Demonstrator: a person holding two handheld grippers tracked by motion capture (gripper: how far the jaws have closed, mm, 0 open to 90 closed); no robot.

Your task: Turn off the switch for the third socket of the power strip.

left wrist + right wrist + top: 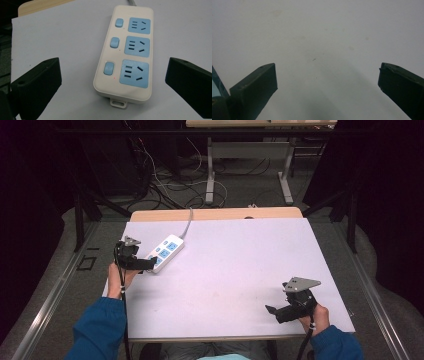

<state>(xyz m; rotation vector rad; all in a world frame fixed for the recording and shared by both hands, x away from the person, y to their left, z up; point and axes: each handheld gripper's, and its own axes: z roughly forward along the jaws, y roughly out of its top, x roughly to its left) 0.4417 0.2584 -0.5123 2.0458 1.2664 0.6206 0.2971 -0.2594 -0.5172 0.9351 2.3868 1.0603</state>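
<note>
We take this for a lab or recording workspace: our bench [225,270] wears a plain white sheet, black curtains [390,195] close in both sides, loose cables [165,185] tangle on the grey floor, and another metal-legged desk [250,150] stands behind.

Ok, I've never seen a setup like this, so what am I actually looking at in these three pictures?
There is no robot arm here. A person at a table holds a hand-held claw in each hand. The high view looks down from above: the left claw sits at the near end of a white power strip, and the right claw hangs over the bare white table top. The other two pictures come from cameras riding on the claws, looking along their black jaws. In the left gripper view, the power strip with three blue sockets and three blue switches lies flat between the wide-open jaws, untouched. In the right gripper view, the jaws are also open. Neither claw holds anything.
</note>
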